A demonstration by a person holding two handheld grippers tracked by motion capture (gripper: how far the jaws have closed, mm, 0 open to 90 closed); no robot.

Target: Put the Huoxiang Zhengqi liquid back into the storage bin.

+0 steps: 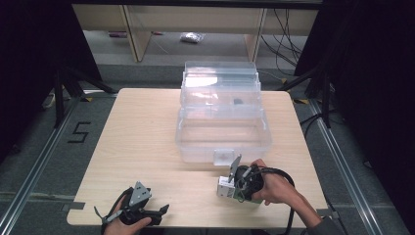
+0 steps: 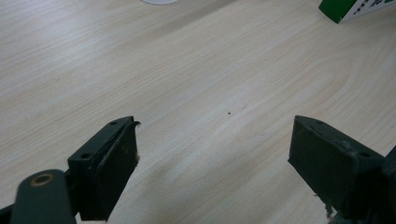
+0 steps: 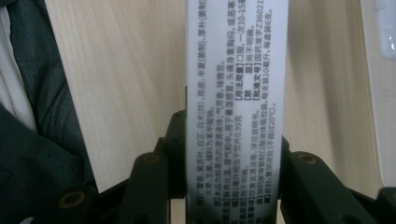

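Two tongs sit near the table's (image 1: 147, 127) front edge: the right gripper (image 3: 233, 186) pinches a small box (image 3: 233, 93) to lift it, while the left gripper (image 2: 212, 158) waits wide apart.

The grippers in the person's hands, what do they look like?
Both are black. The left gripper has two flat, blocky jaws with round screw holes and a grey three-cornered plate on top. The right gripper trails a thick black cable. A dark grey sleeve covers that forearm.

The printed box (image 3: 233, 112) runs off the top and bottom edges of the right gripper view, its small print too blurred to read. At one o'clock in the left gripper view, a green box (image 2: 355, 8) is cut off by the edge. A small dark thing (image 1: 238, 101) inside the clear bin (image 1: 222, 134) is too small to tell.
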